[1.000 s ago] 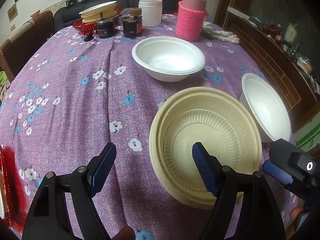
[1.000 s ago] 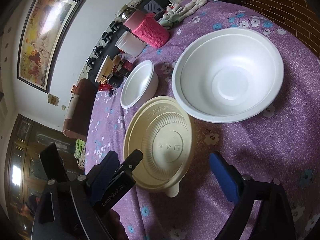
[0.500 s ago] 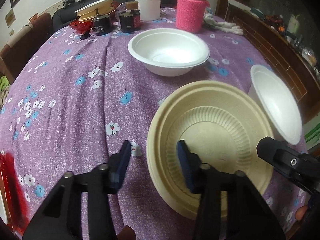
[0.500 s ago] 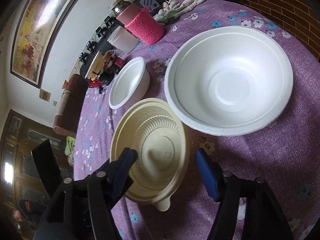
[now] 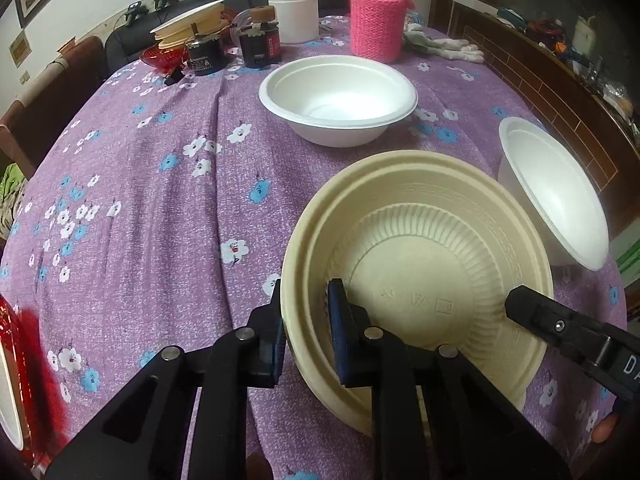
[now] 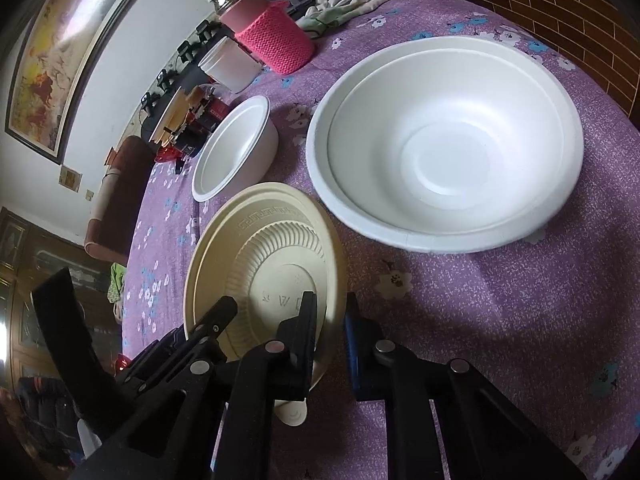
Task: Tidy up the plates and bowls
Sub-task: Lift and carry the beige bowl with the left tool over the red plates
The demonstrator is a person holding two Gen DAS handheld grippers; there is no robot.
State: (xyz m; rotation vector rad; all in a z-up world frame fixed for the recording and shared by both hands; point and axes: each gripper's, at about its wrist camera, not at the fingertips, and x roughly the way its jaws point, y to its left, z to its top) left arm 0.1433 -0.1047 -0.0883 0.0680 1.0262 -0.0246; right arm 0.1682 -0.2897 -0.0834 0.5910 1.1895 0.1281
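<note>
Left wrist view: left gripper point(image 5: 306, 320) has closed on the beige bowl point(image 5: 420, 240) rim, lower right of frame; right gripper point(image 6: 330, 336) now pinches the opposite rim. Lift-ready for stacking.

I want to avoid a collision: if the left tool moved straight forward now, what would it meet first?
The left tool already grips the beige bowl; beyond it, probably the white bowl, though depth is unclear.
</note>
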